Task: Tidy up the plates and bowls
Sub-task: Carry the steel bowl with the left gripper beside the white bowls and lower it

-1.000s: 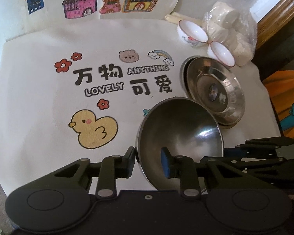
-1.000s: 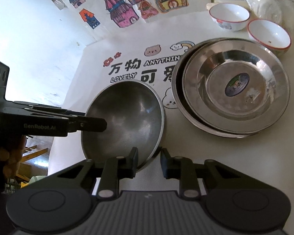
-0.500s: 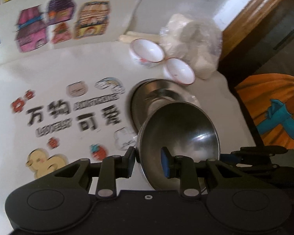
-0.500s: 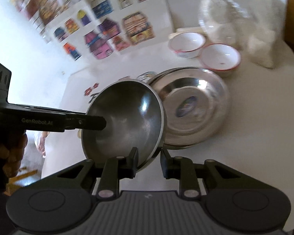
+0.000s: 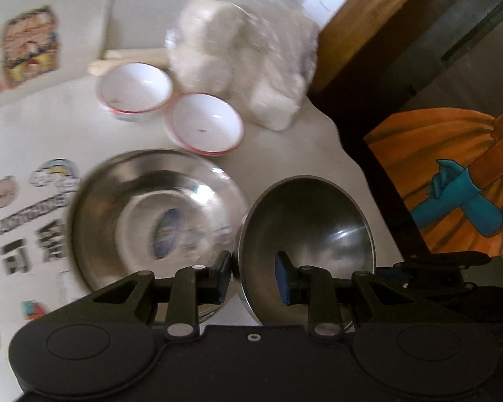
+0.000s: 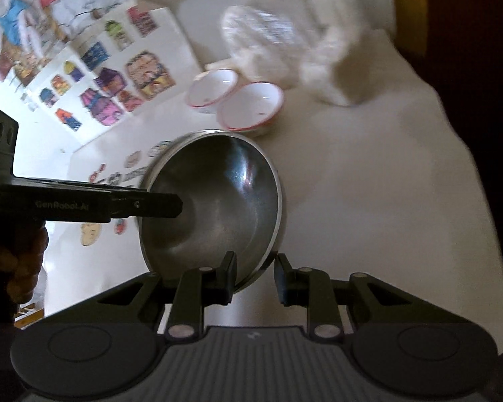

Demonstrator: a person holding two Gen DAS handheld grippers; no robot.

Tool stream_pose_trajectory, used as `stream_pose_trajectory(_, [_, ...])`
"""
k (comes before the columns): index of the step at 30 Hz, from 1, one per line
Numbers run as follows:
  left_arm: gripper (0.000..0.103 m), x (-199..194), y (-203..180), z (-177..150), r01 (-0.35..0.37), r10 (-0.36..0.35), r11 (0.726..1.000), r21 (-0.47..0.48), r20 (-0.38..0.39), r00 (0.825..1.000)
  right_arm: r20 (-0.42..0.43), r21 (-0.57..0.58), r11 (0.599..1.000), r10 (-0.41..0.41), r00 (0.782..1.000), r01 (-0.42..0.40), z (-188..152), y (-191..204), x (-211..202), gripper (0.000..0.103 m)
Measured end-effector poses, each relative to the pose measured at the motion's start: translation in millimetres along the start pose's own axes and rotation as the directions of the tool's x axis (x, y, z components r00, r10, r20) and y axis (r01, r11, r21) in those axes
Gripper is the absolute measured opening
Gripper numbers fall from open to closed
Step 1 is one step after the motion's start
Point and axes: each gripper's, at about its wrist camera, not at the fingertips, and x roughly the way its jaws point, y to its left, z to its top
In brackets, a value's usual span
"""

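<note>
A steel bowl (image 5: 318, 227) hangs tilted above the table, held by both grippers. My left gripper (image 5: 253, 274) is shut on its near left rim. My right gripper (image 6: 255, 278) is shut on the rim of the same steel bowl (image 6: 218, 201) at the opposite side. In the right wrist view the left gripper (image 6: 171, 206) reaches in from the left onto the bowl. A stack of steel plates (image 5: 134, 221) lies on the table just left of the bowl. Behind them stand two white red-rimmed bowls (image 5: 134, 87) (image 5: 204, 120), also seen as white bowls (image 6: 213, 88) (image 6: 251, 105).
A plastic bag of white items (image 5: 241, 53) sits behind the white bowls. A wooden utensil (image 5: 134, 58) lies by the far bowl. The tablecloth's right edge (image 5: 352, 167) drops to a dark floor. Bare cloth (image 6: 369, 184) lies right of the steel bowl.
Both grippers have carried the steel bowl rightwards across the printed cloth, past the steel plates, towards the table's right side. Both grips are unchanged.
</note>
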Motion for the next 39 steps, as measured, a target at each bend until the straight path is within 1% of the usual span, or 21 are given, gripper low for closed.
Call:
stream_pose_trajectory(6, [0.029, 39.1, -30.5, 5.3, 0.012, -0.013, 1.000, -0.018, -0.038, 0.999, -0.056, -0.002, 1.000, -0.015, 0.998, 0.015, 2.3, -46.9, -5.6, 0.027])
stream_pose_trajectory(9, [0.029, 56.3, -40.9, 6.0, 0.004, -0.007, 0.999, -0.039, -0.056, 0.998, -0.085, -0.012, 1.000, -0.013, 0.996, 0.012, 3.4, -63.7, -4.4, 0.027])
stream_pose_trajectory(15, [0.029, 75.4, -50.7, 5.1, -0.021, 0.015, 0.996, -0.092, -0.067, 0.998, -0.134, -0.049, 0.999, 0.001, 0.991, -0.008, 10.8, -87.7, 2.1, 0.027])
stream_pose_trajectory(22, [0.030, 85.3, -50.6, 1.8, -0.066, 0.055, 0.987, -0.147, -0.077, 0.996, -0.174, -0.101, 0.994, 0.028, 0.984, -0.046, 20.5, -99.3, 8.3, 0.027])
stream_pose_trajectory(29, [0.030, 89.3, -50.9, -0.6, -0.098, 0.085, 0.977, -0.191, -0.076, 0.993, -0.202, -0.142, 0.987, 0.045, 0.978, -0.075, 27.3, -100.3, 14.7, 0.028])
stream_pose_trajectory(33, [0.032, 86.6, -51.0, -1.8, -0.109, 0.097, 0.974, -0.201, -0.068, 0.993, -0.209, -0.150, 0.985, 0.056, 0.976, -0.089, 29.5, -99.5, 17.5, 0.029])
stream_pose_trajectory(36, [0.032, 85.6, -52.5, -1.0, -0.119, 0.107, 0.972, -0.205, -0.068, 0.992, -0.210, -0.151, 0.984, 0.066, 0.975, -0.099, 30.2, -100.3, 17.6, 0.030])
stream_pose_trajectory(38, [0.032, 83.8, -54.2, 0.1, -0.123, 0.112, 0.971, -0.206, -0.064, 0.992, -0.207, -0.151, 0.983, 0.071, 0.976, -0.104, 30.4, -100.1, 17.5, 0.037])
stream_pose_trajectory(39, [0.032, 82.9, -54.7, 0.4, -0.127, 0.117, 0.971, -0.204, -0.063, 0.991, -0.206, -0.152, 0.983, 0.072, 0.976, -0.104, 31.1, -100.2, 17.5, 0.039])
